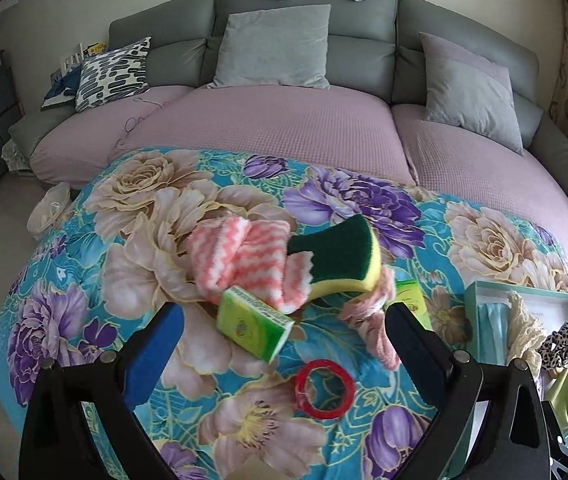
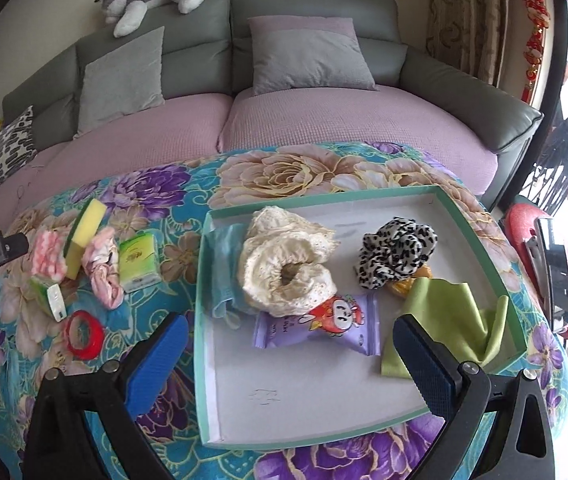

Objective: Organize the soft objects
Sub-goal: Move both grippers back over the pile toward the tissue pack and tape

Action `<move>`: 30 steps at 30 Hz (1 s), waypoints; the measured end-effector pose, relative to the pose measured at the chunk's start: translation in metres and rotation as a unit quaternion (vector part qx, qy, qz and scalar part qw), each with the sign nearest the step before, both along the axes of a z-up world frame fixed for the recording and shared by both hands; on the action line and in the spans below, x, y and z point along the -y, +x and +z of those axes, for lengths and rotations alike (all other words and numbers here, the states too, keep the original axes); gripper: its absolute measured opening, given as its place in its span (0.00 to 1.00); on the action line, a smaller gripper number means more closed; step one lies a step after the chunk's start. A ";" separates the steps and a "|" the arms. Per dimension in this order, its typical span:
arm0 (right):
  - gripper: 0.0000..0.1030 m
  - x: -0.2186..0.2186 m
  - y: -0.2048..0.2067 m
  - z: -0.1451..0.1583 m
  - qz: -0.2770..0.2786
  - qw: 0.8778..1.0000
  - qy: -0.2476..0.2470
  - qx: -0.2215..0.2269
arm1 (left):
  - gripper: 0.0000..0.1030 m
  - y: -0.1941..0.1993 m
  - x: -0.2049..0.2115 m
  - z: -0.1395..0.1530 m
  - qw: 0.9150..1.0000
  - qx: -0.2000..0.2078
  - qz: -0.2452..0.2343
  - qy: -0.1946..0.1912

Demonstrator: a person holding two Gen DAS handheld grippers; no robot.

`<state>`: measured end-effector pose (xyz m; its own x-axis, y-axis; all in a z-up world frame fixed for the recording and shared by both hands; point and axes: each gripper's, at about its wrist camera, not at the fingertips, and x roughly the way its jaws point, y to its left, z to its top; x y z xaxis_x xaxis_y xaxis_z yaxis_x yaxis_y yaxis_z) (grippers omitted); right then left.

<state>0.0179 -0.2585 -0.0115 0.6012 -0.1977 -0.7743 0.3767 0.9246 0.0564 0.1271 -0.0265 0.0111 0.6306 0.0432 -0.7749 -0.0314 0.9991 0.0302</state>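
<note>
Nearest of all, the left gripper (image 1: 284,344) hangs with its blue-padded jaws spread wide and nothing between them, just above the red ring of tape (image 1: 325,388) that lies flat on the floral turquoise blanket (image 1: 83,288). The right gripper (image 2: 290,354) is likewise wide apart and empty, poised over the near part of the shallow mint-green cardboard tray (image 2: 203,300).

Taking that tray as the mark: inside it sit a cream lace ruffled cloth (image 2: 284,268), a leopard-print fabric scrunchie (image 2: 398,252), a lime-green square of thin cloth (image 2: 448,320) slumped against the right wall, a purple snack packet with a red cartoon figure (image 2: 316,326), and a pale blue cloth (image 2: 221,272) along the left wall.

To the left of the tray, out on the blanket, lies the loose heap: a pink-and-white striped fluffy cloth (image 1: 243,260), a yellow sponge with a dark green scouring face (image 1: 336,256) propped tilted on it, a pink patterned fabric bundle (image 1: 372,320), and two small green tissue packs (image 1: 253,328), one just beside the tray and one further off.

Behind the tray stands a grey sofa with a mauve cover (image 2: 143,136).
</note>
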 end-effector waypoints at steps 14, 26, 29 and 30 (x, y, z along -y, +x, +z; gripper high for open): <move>1.00 -0.061 0.046 -0.004 0.074 0.997 0.012 -0.011 | 0.98 0.011 -0.090 -0.023 0.993 -0.052 0.094 -0.040; 1.00 -0.105 0.088 -0.020 0.129 0.991 0.022 -0.029 | 0.98 0.025 -0.097 -0.050 0.988 -0.098 0.100 -0.061; 1.00 -0.114 0.092 -0.027 0.142 0.989 0.020 -0.036 | 0.98 0.028 -0.097 -0.057 0.987 -0.109 0.105 -0.060; 1.00 -0.117 0.093 -0.029 0.145 0.989 0.020 -0.038 | 0.98 0.029 -0.097 -0.059 0.986 -0.112 0.104 -0.062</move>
